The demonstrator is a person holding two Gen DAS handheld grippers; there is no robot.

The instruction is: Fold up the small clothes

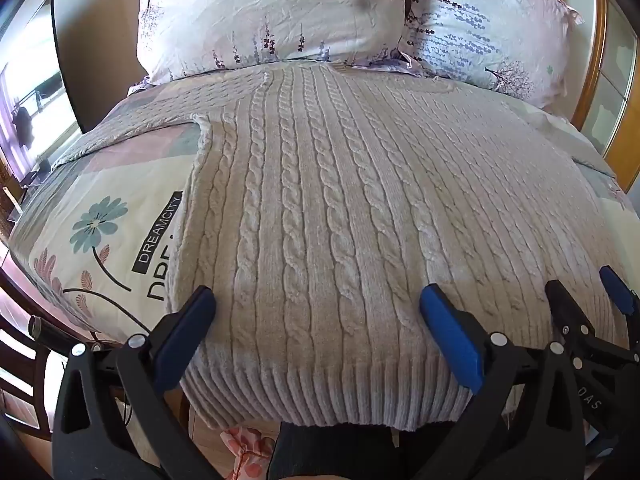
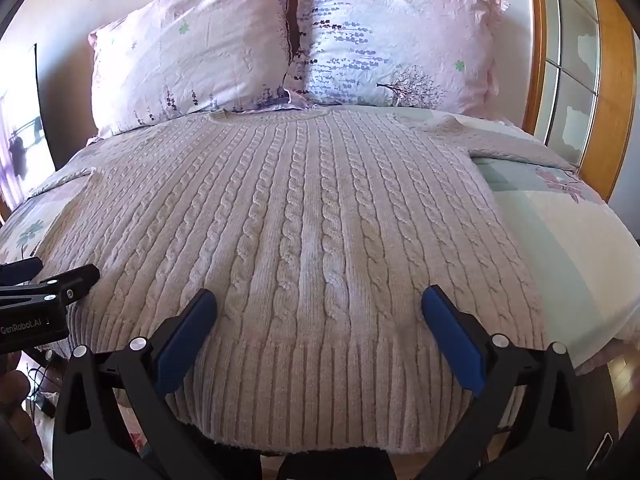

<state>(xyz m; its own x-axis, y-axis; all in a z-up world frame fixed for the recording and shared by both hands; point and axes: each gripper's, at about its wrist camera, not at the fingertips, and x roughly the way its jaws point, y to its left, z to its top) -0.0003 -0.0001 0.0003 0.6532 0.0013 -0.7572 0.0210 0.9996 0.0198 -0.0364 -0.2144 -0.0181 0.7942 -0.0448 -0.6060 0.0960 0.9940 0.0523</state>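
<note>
In the left wrist view the left claw (image 1: 318, 300) gapes wide, empty, over the hem of the cable-knit sweater (image 1: 340, 200) spread flat on the bed (image 1: 100, 208), and in the right wrist view the right claw (image 2: 320, 300) likewise gapes empty above that hem.

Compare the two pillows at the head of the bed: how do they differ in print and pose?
The left pillow is mostly plain pink, with purple sprigs near its lower edge. The right pillow carries rows of purple sprigs and a tree print. The right pillow stands higher in the right wrist view. Both are pale pink, wrinkled, and lean behind the sweater.
</note>
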